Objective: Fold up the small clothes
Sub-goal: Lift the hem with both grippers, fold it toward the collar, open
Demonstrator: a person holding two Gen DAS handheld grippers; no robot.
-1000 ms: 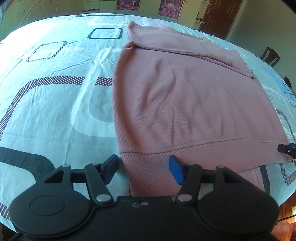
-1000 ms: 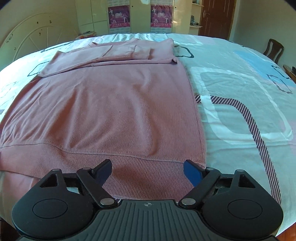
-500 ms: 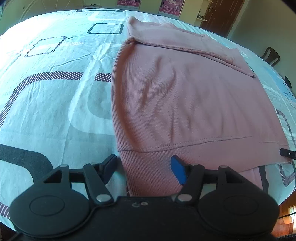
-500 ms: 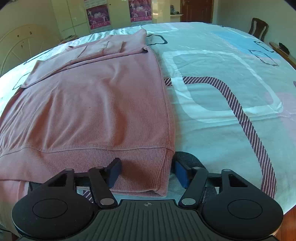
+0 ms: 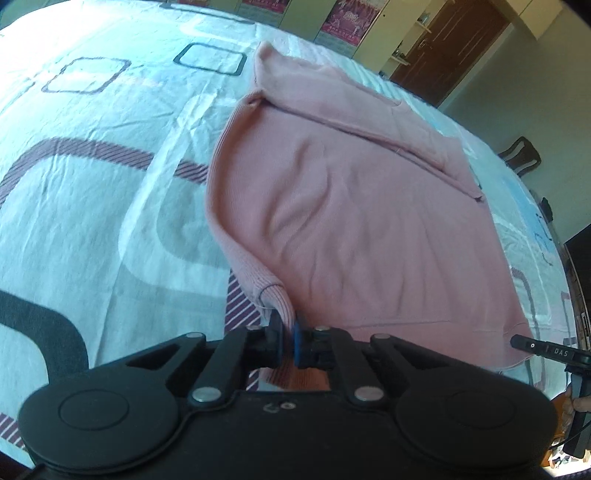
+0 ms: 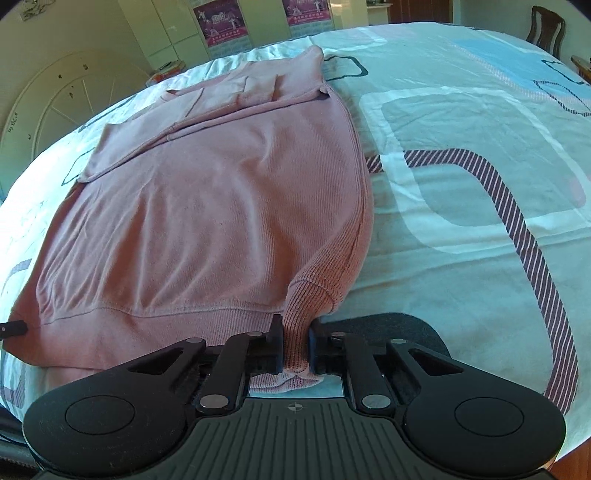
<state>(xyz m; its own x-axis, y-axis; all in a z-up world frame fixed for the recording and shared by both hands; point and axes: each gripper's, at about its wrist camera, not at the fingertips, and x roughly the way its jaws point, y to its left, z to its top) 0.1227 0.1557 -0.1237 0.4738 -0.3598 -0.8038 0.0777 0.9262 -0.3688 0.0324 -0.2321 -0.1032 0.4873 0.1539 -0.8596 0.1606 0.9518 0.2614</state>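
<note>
Pink sweater (image 5: 362, 221) has its sleeves folded in. My left claw (image 5: 287, 341) and right claw (image 6: 296, 345) just squeezed shut on its bottom corners. Folding the bottom up is left.

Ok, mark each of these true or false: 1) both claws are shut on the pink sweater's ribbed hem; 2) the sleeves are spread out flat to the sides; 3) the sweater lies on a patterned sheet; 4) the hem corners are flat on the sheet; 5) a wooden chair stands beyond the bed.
1) True: the left claw and right claw each pinch a corner of the ribbed hem of the pink sweater; their jaws have just been closing.
2) False: the sleeves are folded across the top.
3) True: the patterned sheet is under it.
4) False: both pinched corners are lifted and bunched.
5) True: a wooden chair stands beyond it.
</note>
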